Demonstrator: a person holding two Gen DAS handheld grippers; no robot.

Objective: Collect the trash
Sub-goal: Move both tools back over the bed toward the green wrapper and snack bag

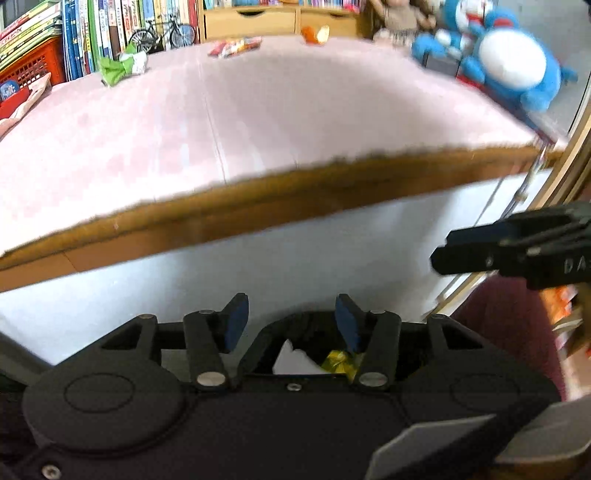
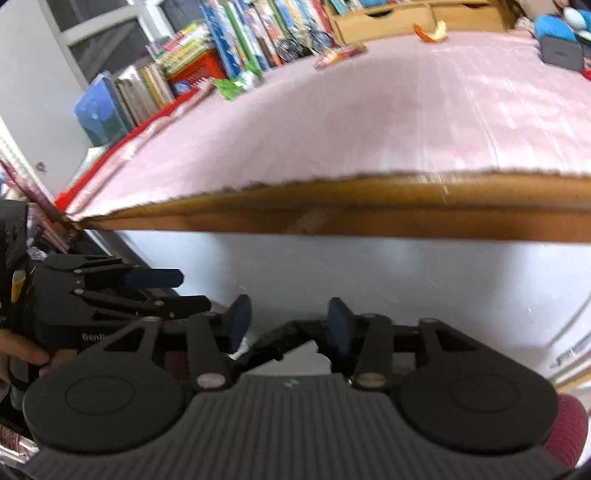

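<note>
Left wrist view: left gripper (image 1: 291, 321) is hanging half open, holding nothing
Right gripper (image 2: 290, 323): gaping, empty
Far side: green wrapper (image 1: 123, 64) is lying on pink cloth (image 1: 258, 110)

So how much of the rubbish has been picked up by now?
Some looks binned: white paper and a yellow wrapper lie below the left hand-held gripper. Nothing is in hand; it and the right hand-held gripper are open and empty. Still on the table: green wrapper, red packet, orange peel.
</note>
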